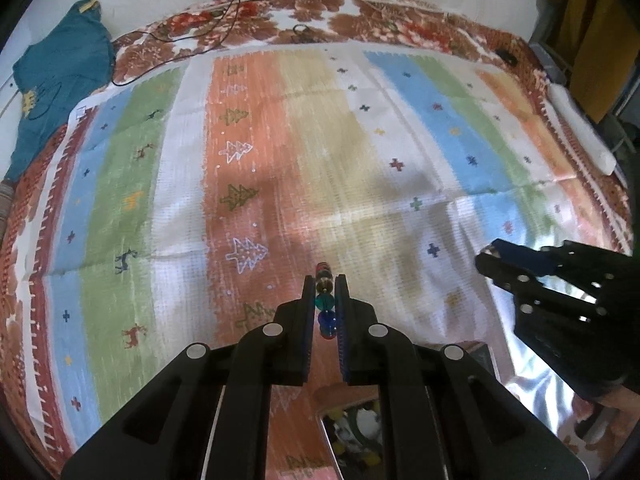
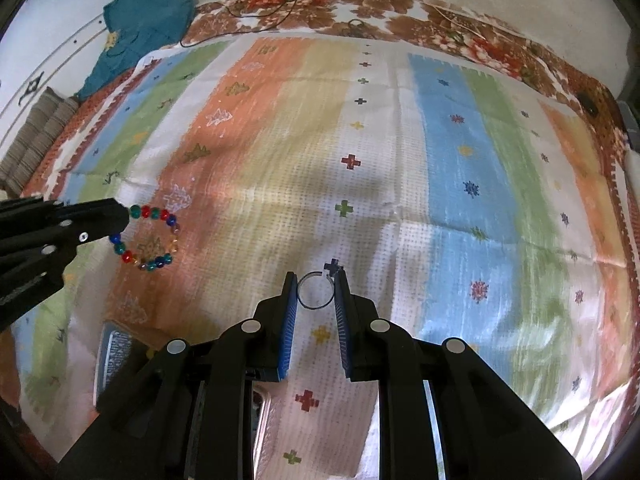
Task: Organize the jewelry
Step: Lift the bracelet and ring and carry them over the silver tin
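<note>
Bracelet (image 2: 146,240) of beads pinched in left hand-held gripper (image 1: 324,292), hanging edge-on; ring (image 2: 316,290) clamped in right hand-held gripper (image 2: 316,292); open container (image 1: 352,432) directly beneath left.

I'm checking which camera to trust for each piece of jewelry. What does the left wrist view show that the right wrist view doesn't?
Only the left wrist view: the beaded bracelet edge-on between the left claw pads, and an open box of beads below.

Only the right wrist view: the thin ring pinched in the right claw, and the bracelet as a full loop hanging from the left claw.

Both: the striped cloth, the teal garment, and the opposite claw.
</note>
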`<state>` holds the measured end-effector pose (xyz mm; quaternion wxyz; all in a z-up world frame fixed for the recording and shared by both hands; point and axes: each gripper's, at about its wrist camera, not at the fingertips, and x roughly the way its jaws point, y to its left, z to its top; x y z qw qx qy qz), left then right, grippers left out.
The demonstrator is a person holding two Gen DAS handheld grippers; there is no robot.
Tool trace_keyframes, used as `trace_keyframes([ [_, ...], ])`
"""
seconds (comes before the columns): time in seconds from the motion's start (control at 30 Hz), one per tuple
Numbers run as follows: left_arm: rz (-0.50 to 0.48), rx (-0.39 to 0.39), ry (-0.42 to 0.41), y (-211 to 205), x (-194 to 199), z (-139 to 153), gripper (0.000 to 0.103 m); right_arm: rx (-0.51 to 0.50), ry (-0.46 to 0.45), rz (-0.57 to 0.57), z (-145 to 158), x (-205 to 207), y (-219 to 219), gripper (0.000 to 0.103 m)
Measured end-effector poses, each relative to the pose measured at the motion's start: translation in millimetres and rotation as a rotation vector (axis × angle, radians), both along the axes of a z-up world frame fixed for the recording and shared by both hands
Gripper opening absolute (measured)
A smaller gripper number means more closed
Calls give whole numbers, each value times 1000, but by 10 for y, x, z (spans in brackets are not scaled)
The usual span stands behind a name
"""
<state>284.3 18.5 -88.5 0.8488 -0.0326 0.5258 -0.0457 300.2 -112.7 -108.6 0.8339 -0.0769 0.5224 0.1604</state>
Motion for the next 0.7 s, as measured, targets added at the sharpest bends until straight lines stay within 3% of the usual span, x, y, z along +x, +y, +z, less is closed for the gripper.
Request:
trace_keyframes([
  [0.7,-47,-73,-103,-167,-410,500,9,51,-58,47,293,-408,16,19],
])
